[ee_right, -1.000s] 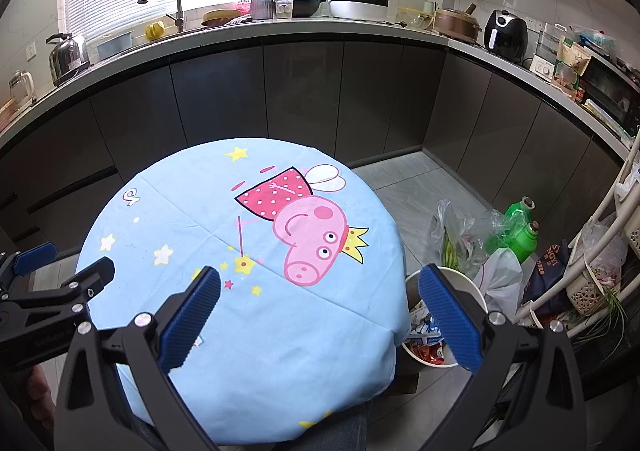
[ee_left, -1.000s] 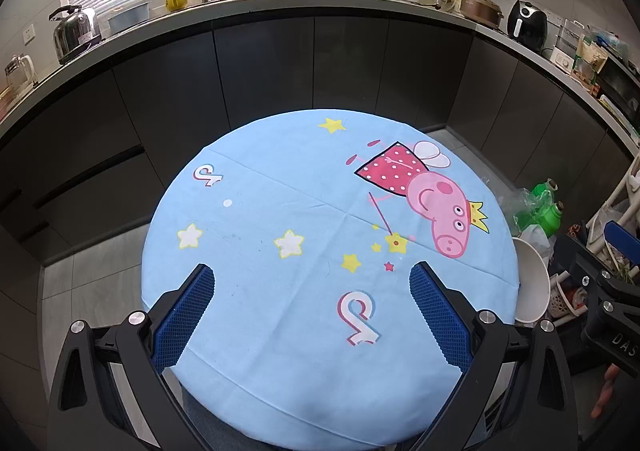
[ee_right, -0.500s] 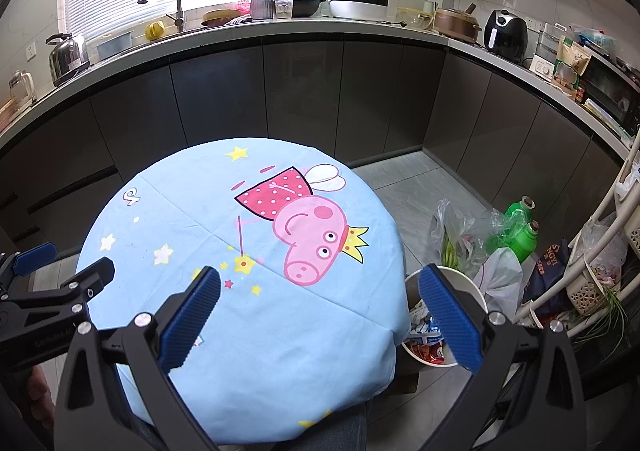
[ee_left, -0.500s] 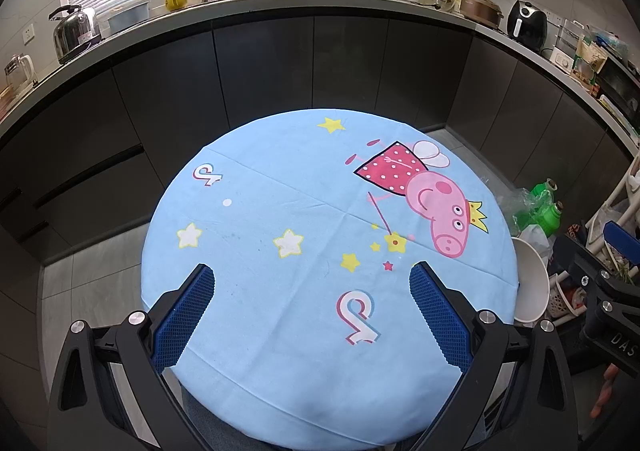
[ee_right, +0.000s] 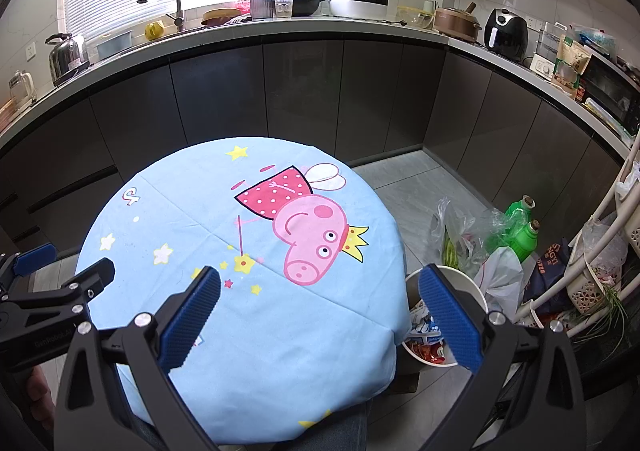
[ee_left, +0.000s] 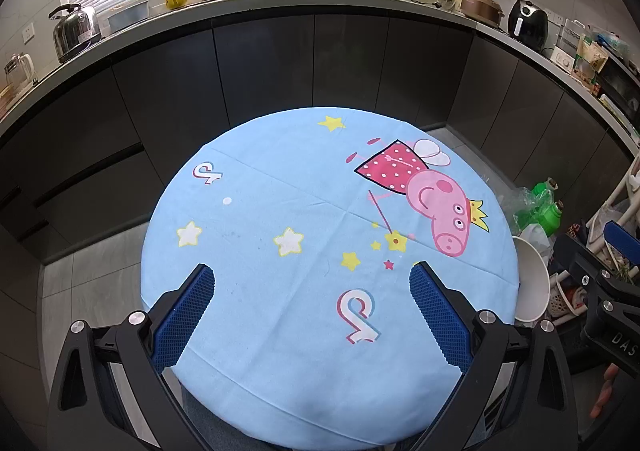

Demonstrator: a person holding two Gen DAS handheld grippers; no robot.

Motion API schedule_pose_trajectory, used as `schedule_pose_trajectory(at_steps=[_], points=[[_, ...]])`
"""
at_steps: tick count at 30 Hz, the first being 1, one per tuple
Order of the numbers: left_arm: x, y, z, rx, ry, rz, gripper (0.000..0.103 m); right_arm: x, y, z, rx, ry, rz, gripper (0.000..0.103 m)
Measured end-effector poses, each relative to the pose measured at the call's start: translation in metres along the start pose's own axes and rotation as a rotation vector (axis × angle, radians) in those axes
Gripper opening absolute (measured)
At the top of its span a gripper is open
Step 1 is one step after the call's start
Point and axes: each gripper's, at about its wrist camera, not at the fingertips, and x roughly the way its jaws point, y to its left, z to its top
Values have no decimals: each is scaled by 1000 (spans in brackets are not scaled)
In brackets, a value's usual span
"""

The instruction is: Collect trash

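Trash bin (ee_right: pixel 440 335) under right claw (ee_right: pixel 320 291), claw spread

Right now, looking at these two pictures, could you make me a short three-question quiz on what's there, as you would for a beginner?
1. True or false: the left gripper and the right gripper each hold a piece of trash.
2. Where does the white bin stand? A) on the counter B) on the floor beside the round table C) under the faucet
3. Fill in: inside the bin lie colourful ______.

Key
1. False: both are open with nothing between their fingers, above the blue tablecloth.
2. B
3. wrappers
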Motion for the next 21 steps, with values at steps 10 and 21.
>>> schedule_pose_trajectory(at_steps=[10, 21], points=[[0, 1, 1, -1, 2, -1, 94, 0, 0, 0, 1, 0, 0, 100], [0, 0, 0, -2, 2, -1, 94, 0, 0, 0, 0, 0, 0, 100]])
